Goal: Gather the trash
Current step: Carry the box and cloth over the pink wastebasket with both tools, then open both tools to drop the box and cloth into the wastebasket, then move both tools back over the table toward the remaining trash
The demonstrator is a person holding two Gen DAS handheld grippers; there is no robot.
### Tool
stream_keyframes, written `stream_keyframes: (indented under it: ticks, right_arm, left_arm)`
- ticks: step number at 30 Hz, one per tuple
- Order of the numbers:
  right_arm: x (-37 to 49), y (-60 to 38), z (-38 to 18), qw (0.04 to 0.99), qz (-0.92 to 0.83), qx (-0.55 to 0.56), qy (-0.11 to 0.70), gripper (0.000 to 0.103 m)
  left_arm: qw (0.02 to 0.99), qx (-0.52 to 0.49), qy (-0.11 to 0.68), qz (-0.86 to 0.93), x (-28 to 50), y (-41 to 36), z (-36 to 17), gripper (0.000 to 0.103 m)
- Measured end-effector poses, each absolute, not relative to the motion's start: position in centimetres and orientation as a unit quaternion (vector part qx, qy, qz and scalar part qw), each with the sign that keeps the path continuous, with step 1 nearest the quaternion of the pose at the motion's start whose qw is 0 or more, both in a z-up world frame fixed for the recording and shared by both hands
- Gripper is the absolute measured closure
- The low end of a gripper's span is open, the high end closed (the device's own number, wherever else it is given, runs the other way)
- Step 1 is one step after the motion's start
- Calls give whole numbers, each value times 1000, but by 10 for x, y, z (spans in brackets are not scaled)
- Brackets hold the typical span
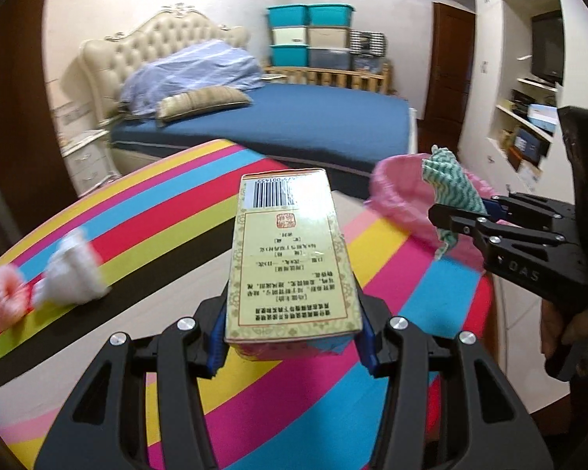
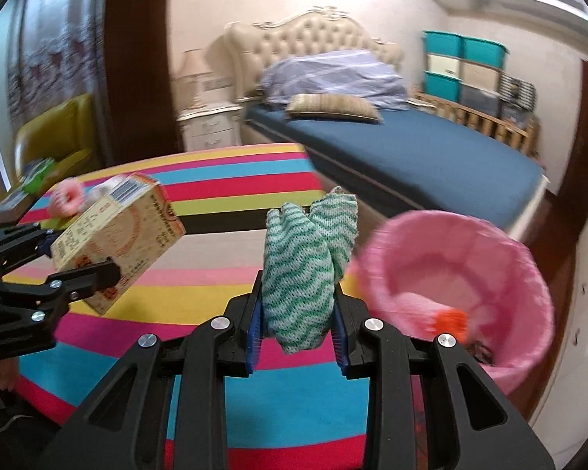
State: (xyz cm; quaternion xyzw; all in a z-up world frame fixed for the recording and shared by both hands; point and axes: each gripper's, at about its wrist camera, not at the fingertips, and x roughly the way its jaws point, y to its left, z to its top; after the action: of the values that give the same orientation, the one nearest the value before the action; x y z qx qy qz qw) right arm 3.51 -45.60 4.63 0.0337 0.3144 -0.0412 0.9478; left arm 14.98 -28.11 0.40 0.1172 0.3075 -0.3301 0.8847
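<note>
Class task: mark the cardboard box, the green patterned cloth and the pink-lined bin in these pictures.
cardboard box [image 1: 290, 258]: left wrist view, on its printed top face.
green patterned cloth [image 2: 300, 286]: right wrist view, on its bunched middle.
pink-lined bin [image 2: 529, 274]: right wrist view, on its right rim.

Glossy printed cardboard on the box [image 1: 290, 258]. Nubby knitted cloth [image 2: 305, 270], green-and-white. Thin crinkly pink plastic lining the bin [image 2: 509, 274]. Matt black plastic with shiny metal bolts on both grippers. Smooth striped table cover [image 1: 176, 203]. Tufted leather-look headboard [image 2: 313, 35], far.
</note>
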Motion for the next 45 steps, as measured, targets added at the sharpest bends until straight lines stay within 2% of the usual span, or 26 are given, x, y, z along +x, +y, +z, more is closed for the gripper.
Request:
stream_keyframes:
  ticks: [7,18,20,21,22,23,24,25,27,30,37,45]
  right_arm:
    - [29,-542,37,941,-111,64,313,73]
    - [34,-615,16,935,-134,107,310,72]
    - [38,-621,12,935,-130,111,312,71]
    - [38,-622,10,935,-126,113,312,70]
    - [41,-623,8,936,-119,113,311,70]
    - [44,-624,8,937,-117,112,311,67]
    - [48,-626,7,937,-118,112,310,57]
    - [50,-628,8,936,-125,112,309,48]
    - [50,-627,11,937,-127,113,304,44]
    - [45,-628,19,940,-140,114,290,44]
    - [30,-608,50,948,-139,106,265,41]
    - [55,-524,70,959,-68,55,269,34]
  left_arm:
    - [859,133,303,-391,154,-379,11,53]
    - [830,122,316,-443,190,-501,8,52]
    - [832,102,309,-450,199,-518,11,39]
    - [835,87,305,-449,204,-524,13,23]
    - [838,79,301,-448,206,-525,16,12]
    - [845,69,295,-441,209,-525,19,12]
    - [851,64,289,-434,210,-527,22,12]
    - [854,60,285,-432,211,-525,25,12]
    - [861,64,273,-424,212,-513,29,12]
    - [877,88,245,-404,206,-483,31,5]
    - [906,139,221,-335,189,-401,13,5]
    - [923,146,236,-265,177,-301,-4,5]
